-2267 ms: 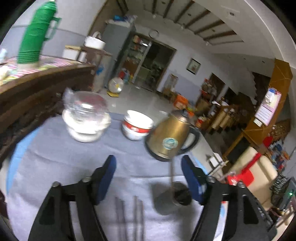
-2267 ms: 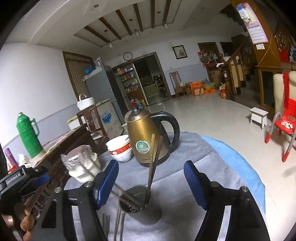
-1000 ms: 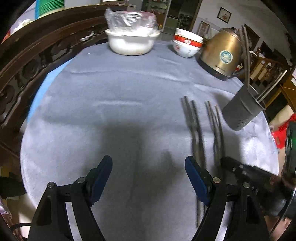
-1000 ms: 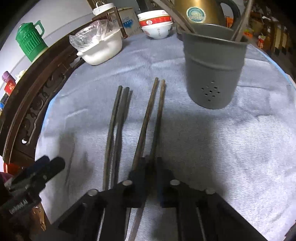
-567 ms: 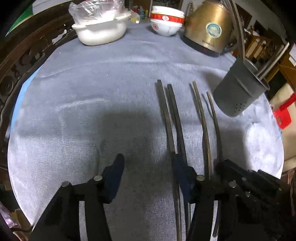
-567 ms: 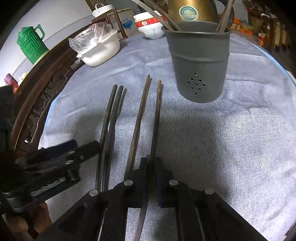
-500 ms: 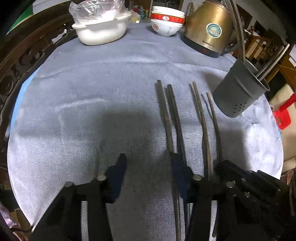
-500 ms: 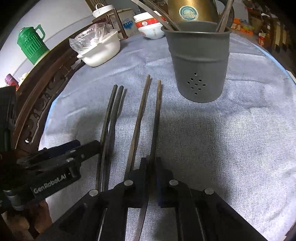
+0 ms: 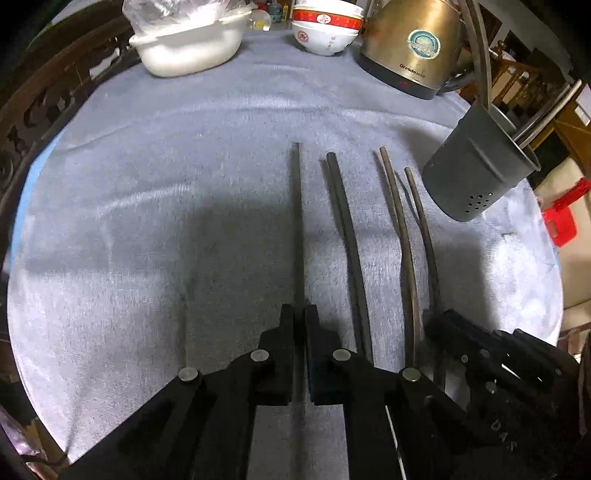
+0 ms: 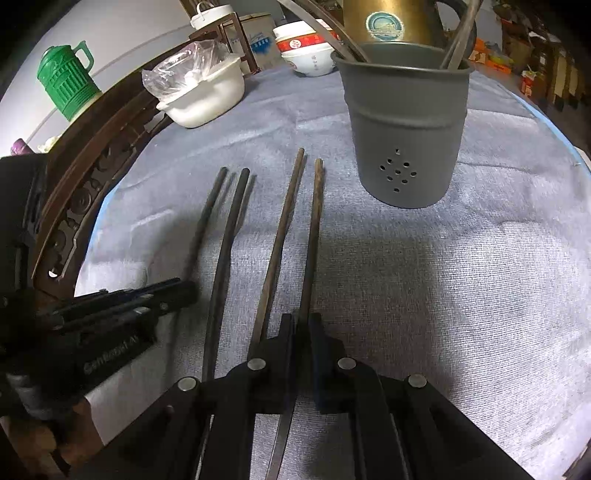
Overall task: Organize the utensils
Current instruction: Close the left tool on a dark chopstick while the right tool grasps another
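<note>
Several dark chopsticks lie side by side on the grey cloth. My left gripper (image 9: 300, 314) is shut on the leftmost dark chopstick (image 9: 297, 221), which points away along the cloth. My right gripper (image 10: 302, 321) is shut on the rightmost brown chopstick (image 10: 313, 229). A second brown chopstick (image 10: 282, 229) lies just left of it, and a dark chopstick (image 10: 227, 236) further left. The grey utensil holder (image 10: 404, 122) stands ahead and to the right, with chopsticks leaning in it; it also shows in the left wrist view (image 9: 476, 173).
A brass kettle (image 9: 410, 40), stacked red-and-white bowls (image 9: 325, 29) and a white bowl covered in plastic (image 9: 188, 44) stand at the far side. A green thermos (image 10: 68, 81) stands beyond the carved wooden rail (image 10: 85, 162). The cloth's rounded edge (image 9: 554, 280) runs at the right.
My left gripper has closed from open onto the leftmost chopstick, shifting it apart from its neighbour. My right gripper stays shut on the rightmost chopstick.
</note>
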